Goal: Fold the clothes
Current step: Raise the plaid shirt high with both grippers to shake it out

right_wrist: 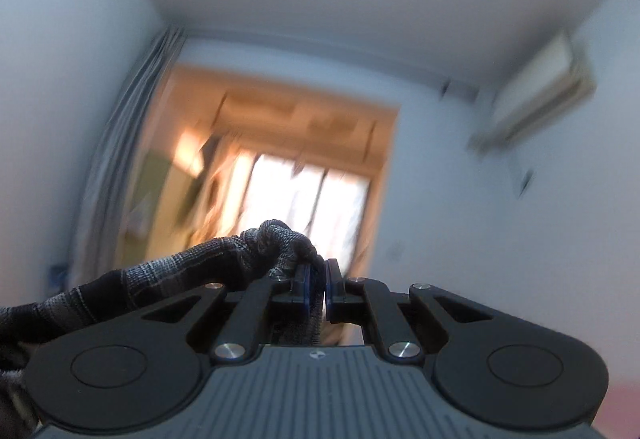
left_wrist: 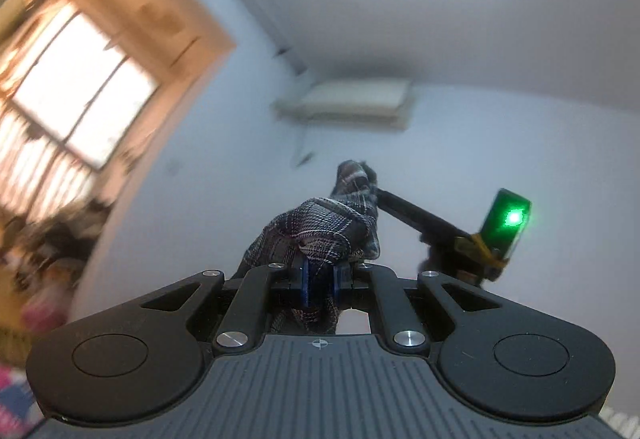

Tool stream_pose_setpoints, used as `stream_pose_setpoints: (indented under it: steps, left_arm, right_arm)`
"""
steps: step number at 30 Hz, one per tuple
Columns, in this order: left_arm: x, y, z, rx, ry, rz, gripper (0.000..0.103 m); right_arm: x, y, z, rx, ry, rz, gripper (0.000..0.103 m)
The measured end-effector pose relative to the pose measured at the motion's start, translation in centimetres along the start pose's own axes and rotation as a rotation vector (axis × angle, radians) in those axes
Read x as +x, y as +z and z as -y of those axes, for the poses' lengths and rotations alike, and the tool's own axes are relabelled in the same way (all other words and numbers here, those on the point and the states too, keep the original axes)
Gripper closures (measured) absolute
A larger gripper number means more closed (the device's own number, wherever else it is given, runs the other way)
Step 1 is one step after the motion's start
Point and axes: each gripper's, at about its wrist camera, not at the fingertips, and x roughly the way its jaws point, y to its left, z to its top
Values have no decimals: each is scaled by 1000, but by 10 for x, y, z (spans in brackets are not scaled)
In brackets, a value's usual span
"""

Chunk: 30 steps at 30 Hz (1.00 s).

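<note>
A dark plaid garment [left_wrist: 320, 231] is bunched over my left gripper [left_wrist: 320, 279], which is shut on its fabric between the blue pads. Beyond it in the left wrist view, the other gripper's fingers [left_wrist: 408, 209] hold a further bunch of the same cloth, with a green-lit box [left_wrist: 508, 227] on that tool. In the right wrist view my right gripper [right_wrist: 318, 281] is shut on the plaid garment [right_wrist: 256, 247], whose edge stretches away to the lower left. Both grippers point upward toward the walls and ceiling, and the rest of the garment hangs out of sight.
An air conditioner [left_wrist: 352, 99] is mounted high on the white wall. A bright window in a warm-lit alcove [right_wrist: 304, 195] shows in both views, with a grey curtain [right_wrist: 120, 143] beside it. Blurred clutter [left_wrist: 44, 239] lies at the left edge.
</note>
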Motion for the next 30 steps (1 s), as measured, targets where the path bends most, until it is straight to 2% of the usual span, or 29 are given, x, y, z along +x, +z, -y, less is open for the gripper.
stream_pose_setpoints:
  steps: [2,4,6,8,11,16,19,24,28,30]
  left_arm:
    - [7,2,14,2,-35,33,94]
    - [10,0,18,-3,-56,54,94]
    - [3,-10,15,7,-31,64,94]
    - [-8,-27,4,27,37,54,94]
    - [-33,-49,-21,15,138,30,94]
    - [-96,-104,-96,-64,358,-51,95]
    - [-146,-129,-145,-181,476,-82,95]
    - [-232,-157,-210,-338,678,-148,95]
    - [-310,-185,-258,-499,844,-203,95]
    - [-340,-185,-284,-567,936,-210,95]
  right_arm:
    - [-5,34,7,-45,-40,64,96]
    - [-6,53,4,-99,-60,107,96]
    - [-3,50,-11,-144,-48,114,96]
    - [1,35,-31,-172,-21,108,96]
    - [15,-17,-73,-157,51,69,96]
    - [36,-119,-152,-59,218,-61,96]
    - [41,-185,-219,-20,325,-155,96]
    - [58,-290,-340,58,505,-364,96]
    - [62,-356,-455,11,645,-499,96]
    - [60,-383,-509,-22,703,-557,96]
